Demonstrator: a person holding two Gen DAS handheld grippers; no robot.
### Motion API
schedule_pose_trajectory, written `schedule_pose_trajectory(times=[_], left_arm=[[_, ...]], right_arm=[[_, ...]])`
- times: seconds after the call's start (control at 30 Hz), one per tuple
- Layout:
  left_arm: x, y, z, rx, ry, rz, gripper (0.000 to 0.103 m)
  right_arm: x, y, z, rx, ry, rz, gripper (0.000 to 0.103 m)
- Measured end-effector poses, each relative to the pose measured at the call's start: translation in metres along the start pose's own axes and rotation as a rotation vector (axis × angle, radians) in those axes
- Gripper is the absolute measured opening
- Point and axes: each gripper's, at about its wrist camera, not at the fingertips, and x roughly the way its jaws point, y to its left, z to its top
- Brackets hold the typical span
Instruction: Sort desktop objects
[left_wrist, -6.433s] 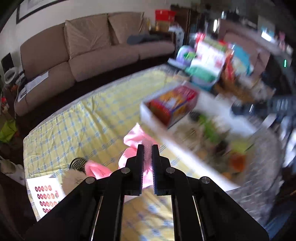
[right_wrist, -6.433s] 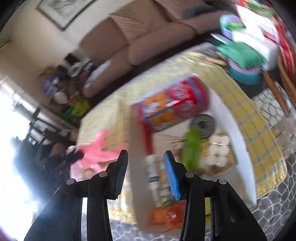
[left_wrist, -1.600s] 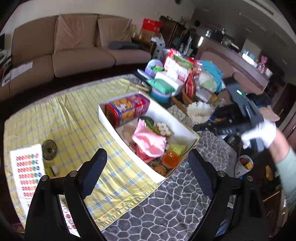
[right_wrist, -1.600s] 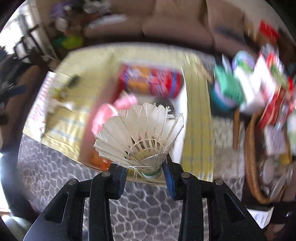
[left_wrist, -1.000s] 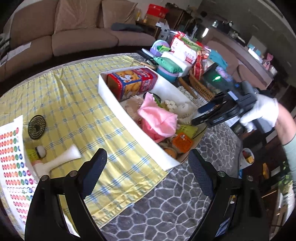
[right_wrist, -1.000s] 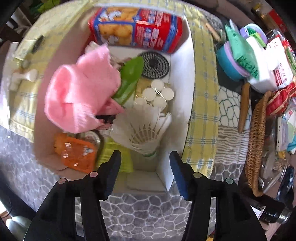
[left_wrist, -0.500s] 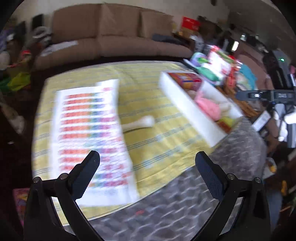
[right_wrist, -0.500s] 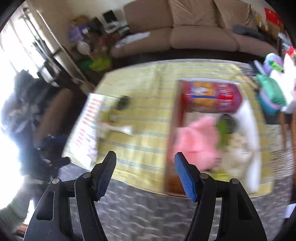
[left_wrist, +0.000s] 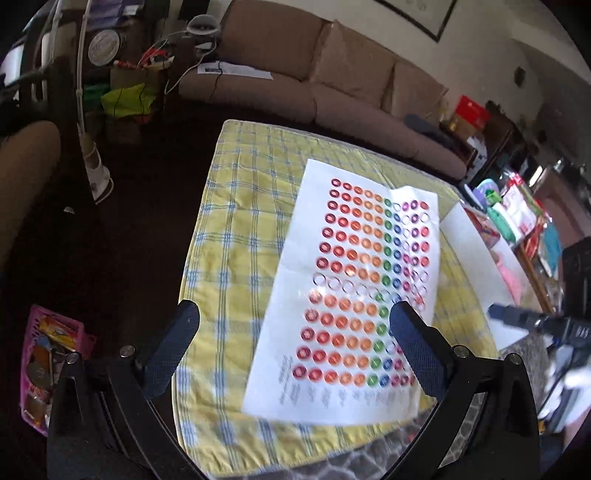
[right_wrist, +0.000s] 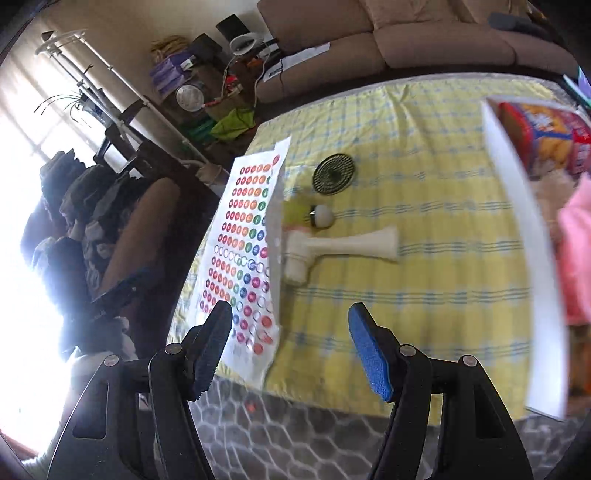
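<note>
Both views have swung away from the white box (right_wrist: 524, 236) toward the sticker sheet (left_wrist: 354, 295), which now fills the centre of the left wrist view on the yellow checked cloth (left_wrist: 236, 236) covering the tabletop. Left gripper (left_wrist: 291, 332) has just been opening and stands wide with nothing between its fingers; right gripper (right_wrist: 290, 332) has also just been opening, empty after dropping the shuttlecock. A white mallet-shaped toy (right_wrist: 332, 247) lies mid-frame beside the sheet, a black round grille (right_wrist: 334, 173) above it.
</note>
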Motion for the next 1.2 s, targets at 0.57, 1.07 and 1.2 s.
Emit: schedule_pose_trajectory(times=[0.57,1.07,1.2], left_arm=[[0.063,-0.007,0.005,0.036,0.181,-0.197,0.103],[-0.021,-0.073,-0.071,0.096,0.226,-0.292,0.102],[-0.044,-0.100,-0.110,0.168,0.255,-0.266,0.102]], right_arm=[[0.065,0.006,-0.003,0.083,0.027,0.070,0.044],[0.002,0.024,-0.059,-0.012,0.127,0.027,0.035],[-0.018,0.025,-0.103,-0.047,0.185,0.000,0.038]])
